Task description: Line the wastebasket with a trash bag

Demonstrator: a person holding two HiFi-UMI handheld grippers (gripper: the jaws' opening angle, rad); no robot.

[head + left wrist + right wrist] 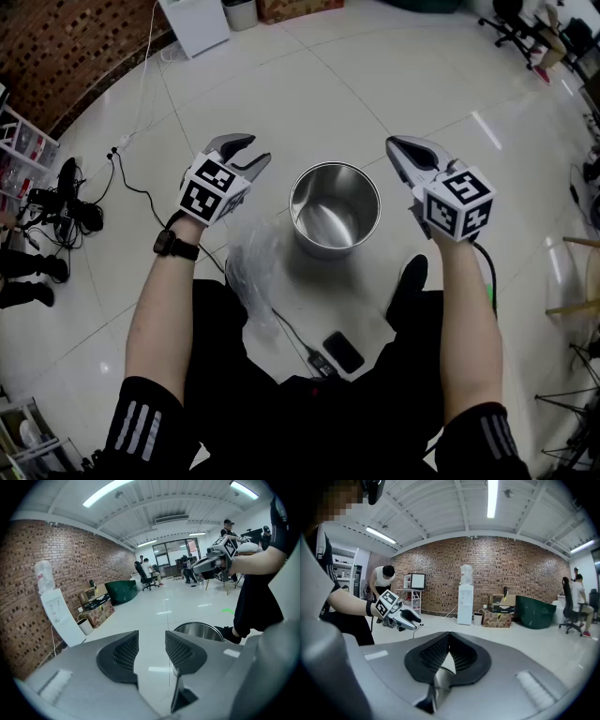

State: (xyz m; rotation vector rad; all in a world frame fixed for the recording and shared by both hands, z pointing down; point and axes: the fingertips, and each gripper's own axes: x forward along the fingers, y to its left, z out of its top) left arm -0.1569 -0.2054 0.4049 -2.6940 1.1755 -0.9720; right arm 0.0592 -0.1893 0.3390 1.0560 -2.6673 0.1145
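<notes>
An empty, shiny steel wastebasket (335, 208) stands on the white tiled floor in front of me; its rim (199, 629) shows past my left jaws. A crumpled clear trash bag (251, 267) lies on the floor to the basket's left, below my left hand. My left gripper (254, 151) hovers left of the basket with its jaws apart and nothing between them (151, 651). My right gripper (397, 148) hovers right of the basket with its jaws closed and empty (449, 654). Each gripper shows in the other's view: the left gripper (401, 616), the right gripper (206, 566).
A black phone (343, 352) and a cable lie on the floor near my feet, and a black shoe (409, 286) is beside the basket. Cables and gear (66, 202) sit at the left, a water dispenser (194, 23) by the brick wall, with people and office chairs further off.
</notes>
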